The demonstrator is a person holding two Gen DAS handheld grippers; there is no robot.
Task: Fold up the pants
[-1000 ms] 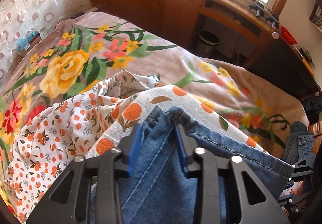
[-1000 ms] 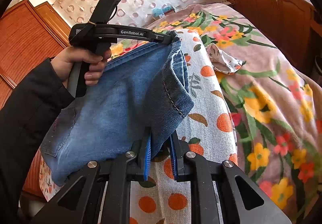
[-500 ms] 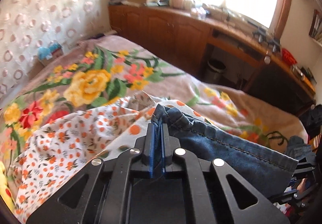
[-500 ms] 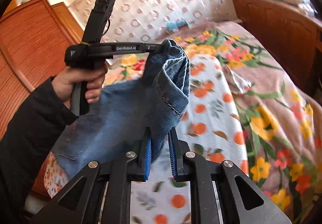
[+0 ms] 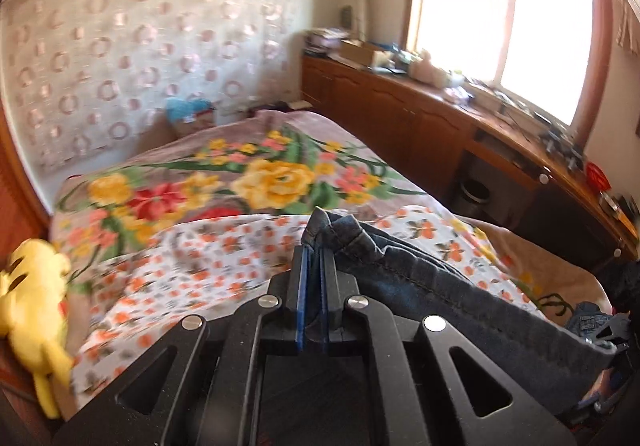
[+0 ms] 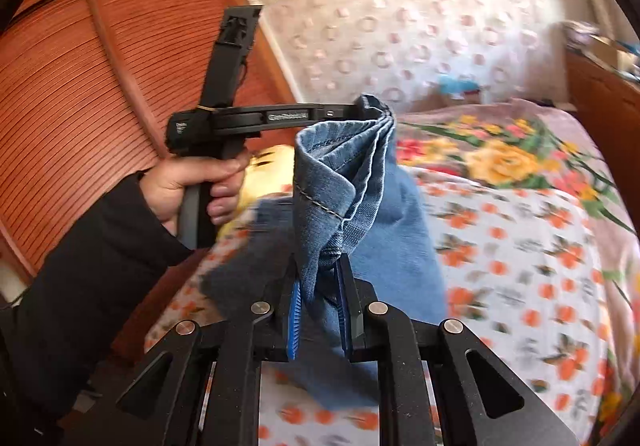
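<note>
The blue denim pants (image 6: 332, 181) hang in the air above the bed, held by both grippers at the hem end. My left gripper (image 5: 313, 250) is shut on one corner of the hem (image 5: 332, 226); it also shows in the right wrist view (image 6: 360, 107), held by a hand. My right gripper (image 6: 320, 278) is shut on the other part of the hem, with denim bunched between its blue pads (image 6: 294, 318). The rest of the pants (image 5: 460, 294) drapes down to the right in the left wrist view.
A white sheet with orange print (image 5: 208, 258) lies over a floral blanket (image 5: 276, 177) on the bed. A yellow plush toy (image 5: 32, 302) sits at the left edge. Wooden cabinets and a desk (image 5: 420, 117) line the far side; a wooden wardrobe (image 6: 80, 77) stands on the left.
Both grippers have lifted the pants higher and tilted up. The left gripper closed on the hem a second ago. The two held corners have come closer together.
</note>
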